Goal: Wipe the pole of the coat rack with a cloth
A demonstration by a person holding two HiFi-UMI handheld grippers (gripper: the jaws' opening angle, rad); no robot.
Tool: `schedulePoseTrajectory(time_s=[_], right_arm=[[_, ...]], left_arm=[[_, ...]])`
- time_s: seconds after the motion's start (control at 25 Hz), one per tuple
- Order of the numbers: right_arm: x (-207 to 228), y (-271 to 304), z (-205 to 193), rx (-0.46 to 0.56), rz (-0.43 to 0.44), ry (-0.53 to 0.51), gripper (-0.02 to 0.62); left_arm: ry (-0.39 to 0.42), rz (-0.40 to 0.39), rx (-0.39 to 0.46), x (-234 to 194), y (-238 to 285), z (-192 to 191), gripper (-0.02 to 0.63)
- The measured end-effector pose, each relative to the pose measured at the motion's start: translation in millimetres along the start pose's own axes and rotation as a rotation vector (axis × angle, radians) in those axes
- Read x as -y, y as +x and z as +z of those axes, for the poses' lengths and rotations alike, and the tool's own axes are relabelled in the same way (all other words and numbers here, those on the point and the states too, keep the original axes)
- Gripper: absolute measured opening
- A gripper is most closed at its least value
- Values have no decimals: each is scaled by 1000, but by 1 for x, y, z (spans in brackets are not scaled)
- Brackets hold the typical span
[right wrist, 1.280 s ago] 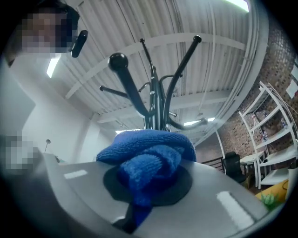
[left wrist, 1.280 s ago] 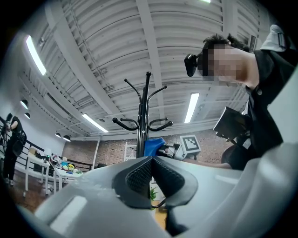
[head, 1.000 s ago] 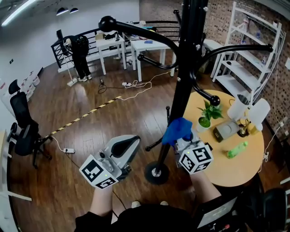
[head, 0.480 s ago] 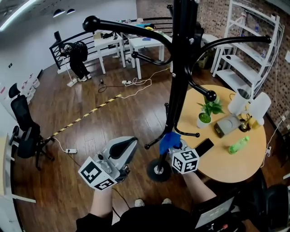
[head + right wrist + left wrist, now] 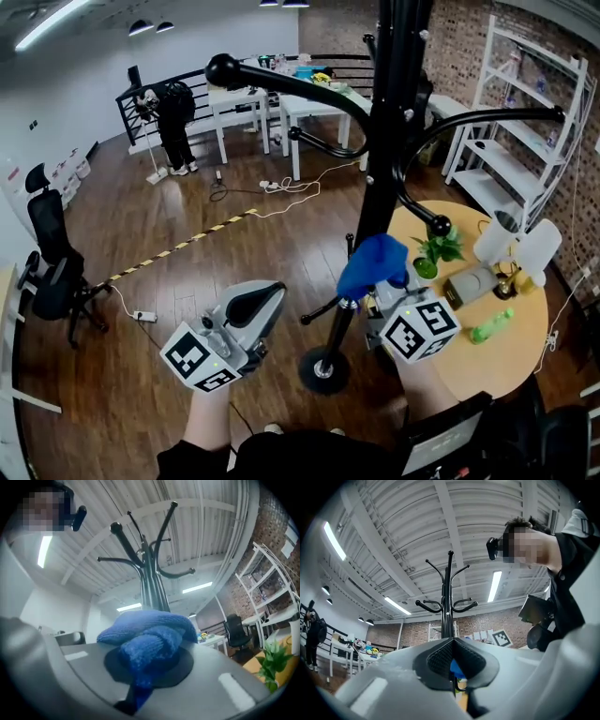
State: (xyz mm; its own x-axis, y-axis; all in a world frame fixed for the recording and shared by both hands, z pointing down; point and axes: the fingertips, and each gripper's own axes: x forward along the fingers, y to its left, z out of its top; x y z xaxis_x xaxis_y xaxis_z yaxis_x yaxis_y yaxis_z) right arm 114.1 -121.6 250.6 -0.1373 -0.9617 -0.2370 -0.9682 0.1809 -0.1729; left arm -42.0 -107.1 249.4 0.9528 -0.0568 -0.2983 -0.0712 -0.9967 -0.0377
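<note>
At the left, the left claw hung low and near, pressed together with nothing pinched, and stood well to the left of the coat rack; in its own view the pole rose straight ahead beyond the shut tips. The pole stood upright from its round base on the wooden floor, its long axis running floor to ceiling, so a wiping stroke would, as I judge it, have to travel up or down along it, not across. Just right of the pole's lower stretch, the right claw was plainly the nearer one. It pinched a blue cloth, which bunched out beyond the tips and appeared to lie against the near right side of the pole, below the curved hooks. In the right gripper view the cloth sat between the jaws with the pole directly behind and above it. Farther right stood the round surface, apart from the work.
</note>
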Motion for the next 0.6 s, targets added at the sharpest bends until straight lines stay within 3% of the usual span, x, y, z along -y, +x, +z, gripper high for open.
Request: schedulePoseTrajectory(time_s=[0.24,0.44,0.6], right_arm=[[-18,19,81,163,-56,-82,23],[-30,27,112,298,-285,-165,23],[-26,21,100,303,-453,-198,23]], left_arm=[[12,-102,23,-35,-4,5,-8],[-26,-306,36,-89,-23,9,-8],[-58,-425,15,-113,-26,9,-8]])
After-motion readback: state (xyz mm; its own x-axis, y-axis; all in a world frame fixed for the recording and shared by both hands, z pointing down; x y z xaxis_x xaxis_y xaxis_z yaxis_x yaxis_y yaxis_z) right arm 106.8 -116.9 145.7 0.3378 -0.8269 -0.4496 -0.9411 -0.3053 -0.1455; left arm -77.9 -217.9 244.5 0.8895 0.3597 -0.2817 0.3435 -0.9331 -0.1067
